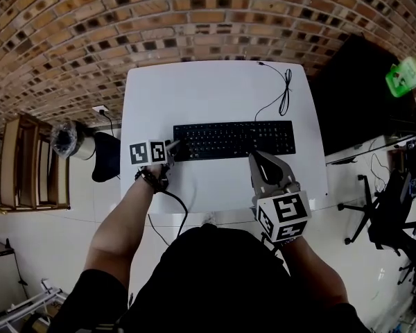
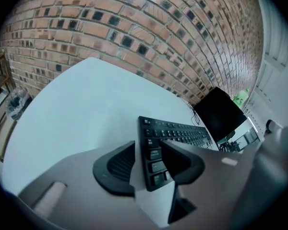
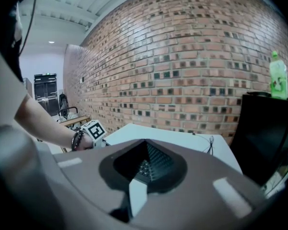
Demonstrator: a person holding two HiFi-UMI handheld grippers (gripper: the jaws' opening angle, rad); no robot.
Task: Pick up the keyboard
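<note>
The keyboard (image 1: 234,139) lies flat on the white table (image 1: 194,89), a little toward the person's side. Its long axis runs left to right across them, with the key rows facing up. Its cable (image 1: 281,92) trails off the far right corner toward the brick wall.

The left gripper (image 1: 170,147) is at the keyboard's left end, by the near corner, and is aimed away from the person along the keyboard's short side. In the left gripper view that corner sits right between the fingers (image 2: 117,164). One finger is outside the end edge and the other is laid over the outermost column of keys. They look clenched on the keyboard, with no gap that I can make out.

The right gripper (image 1: 258,158) hangs near the front edge, right of the middle. Its fingers are pressed together on nothing, and the right gripper view shows only wall and the far part of the table, so it is tipped upward and not addressing the keyboard at all.

The left hand therefore has the only hold, and it is at one extreme of a long, thin thing. To my eye, lifting from there would pivot the keyboard about its right end and leave that side drooping. The rest of the keyboard stretches off to the right of the left gripper's fingers. The free end is on the right hand's side, so that hand is the natural one to support it.
</note>
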